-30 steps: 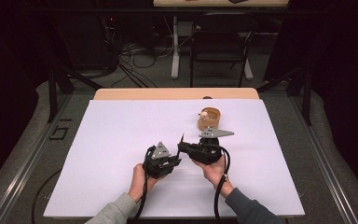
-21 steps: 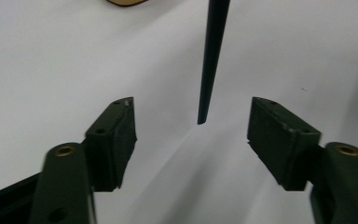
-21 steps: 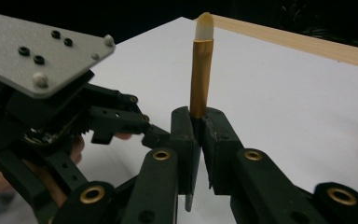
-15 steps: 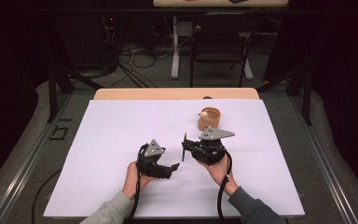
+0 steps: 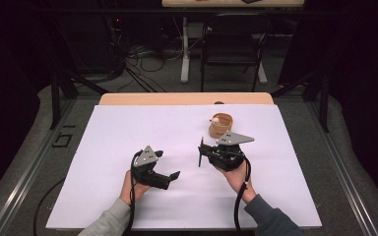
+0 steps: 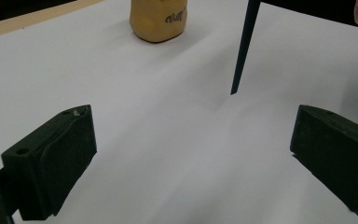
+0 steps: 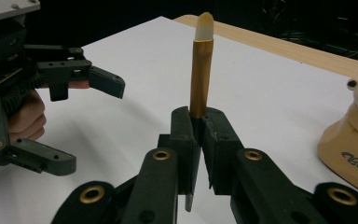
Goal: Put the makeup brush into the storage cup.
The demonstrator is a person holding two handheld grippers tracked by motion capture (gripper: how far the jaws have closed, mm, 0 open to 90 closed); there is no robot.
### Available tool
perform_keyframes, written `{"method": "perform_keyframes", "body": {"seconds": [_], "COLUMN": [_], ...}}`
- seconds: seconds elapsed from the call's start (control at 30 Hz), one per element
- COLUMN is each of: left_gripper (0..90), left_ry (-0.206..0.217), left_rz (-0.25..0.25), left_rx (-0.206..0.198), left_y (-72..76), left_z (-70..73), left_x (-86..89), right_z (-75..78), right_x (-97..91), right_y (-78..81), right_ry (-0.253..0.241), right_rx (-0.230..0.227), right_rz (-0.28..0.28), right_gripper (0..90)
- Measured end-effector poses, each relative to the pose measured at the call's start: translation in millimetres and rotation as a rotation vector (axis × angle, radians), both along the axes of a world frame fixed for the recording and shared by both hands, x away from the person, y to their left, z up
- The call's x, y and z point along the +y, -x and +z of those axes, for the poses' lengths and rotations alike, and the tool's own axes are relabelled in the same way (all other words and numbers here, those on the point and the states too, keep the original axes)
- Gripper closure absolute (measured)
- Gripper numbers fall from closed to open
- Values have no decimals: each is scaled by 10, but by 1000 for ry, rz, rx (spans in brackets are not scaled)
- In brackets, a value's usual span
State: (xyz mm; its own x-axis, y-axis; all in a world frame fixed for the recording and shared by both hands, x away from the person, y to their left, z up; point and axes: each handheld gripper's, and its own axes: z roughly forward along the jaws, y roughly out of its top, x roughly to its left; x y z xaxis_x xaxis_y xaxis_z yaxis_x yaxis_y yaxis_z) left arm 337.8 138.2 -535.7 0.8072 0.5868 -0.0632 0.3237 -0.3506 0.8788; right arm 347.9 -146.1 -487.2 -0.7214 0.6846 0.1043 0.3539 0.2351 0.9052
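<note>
White paper covers the table (image 5: 128, 128), with a strip of pale wood showing along its far edge. At the left, the person's left hand holds the left tool (image 5: 165, 164) low over the paper; its two black jaws have just been opening and now stand wide apart with nothing between them. In the left gripper view, bare white paper lies between those jaws.

Just to the right, apart from the left tool, the right tool (image 5: 201, 153) is clamped tight on a slim brush-like stick (image 7: 200, 74). In the right gripper view the stick rises from between the closed jaws, its upper part golden brown with a pale rounded tip. In the left gripper view its dark lower end tapers down to a point that meets or nearly meets the paper.

Farther right, beyond the right tool, a small tan holder (image 5: 220, 126) with a little bear figure stands on the paper, clear of both tools.
</note>
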Motion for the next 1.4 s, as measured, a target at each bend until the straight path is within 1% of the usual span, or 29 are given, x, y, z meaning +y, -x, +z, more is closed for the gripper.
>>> {"method": "perform_keyframes", "body": {"seconds": [0.07,0.13,0.2,0.27,0.43,0.47,0.5,0.7,0.83,0.93,0.97,1.0,1.03,1.07,1.13,1.17,1.3,1.33,1.4], "left_gripper": [0,0,0,0,0,0,0,0,0,0,0,0,0,0,0,0,0,0,0], "left_ry": [-5,-5,-7,3,8,21,23,21,23,24,21,26,22,24,23,20,17,23,16], "left_rz": [0,-13,-15,-5,5,8,13,26,48,49,53,53,63,58,64,72,73,73,73], "left_rx": [-8,-13,-21,-23,-34,-32,-38,-54,-64,-65,-67,-66,-74,-74,-74,-77,-72,-71,-70], "left_y": [4,7,8,14,11,14,17,41,60,62,64,64,67,65,66,66,51,47,43], "left_z": [-10,-15,-15,-17,-15,-16,-11,1,15,16,17,15,17,18,18,15,8,3,0], "left_x": [19,38,47,57,109,117,128,179,219,250,257,263,271,276,287,291,315,317,322], "right_z": [2,2,7,10,24,29,33,51,65,74,78,79,81,80,85,87,94,98,104], "right_x": [-23,-47,-82,-113,-198,-217,-232,-360,-430,-476,-492,-505,-518,-532,-550,-562,-600,-611,-632], "right_y": [-5,-10,-18,-26,-40,-40,-41,-70,-85,-92,-94,-99,-104,-111,-113,-117,-128,-128,-132], "right_ry": [6,5,7,6,6,8,5,5,2,-1,4,3,5,0,3,7,11,13,12], "right_rx": [-2,-5,-5,-3,-12,-14,-12,-22,-28,-29,-30,-34,-35,-39,-31,-35,-35,-35,-37], "right_rz": [-4,-9,-20,-26,-48,-53,-58,-88,-110,-123,-129,-129,-130,-133,-135,-136,-146,-149,-154], "right_gripper": [831,831,831,831,831,831,831,831,831,831,831,831,831,831,831,831,831,831,832]}}
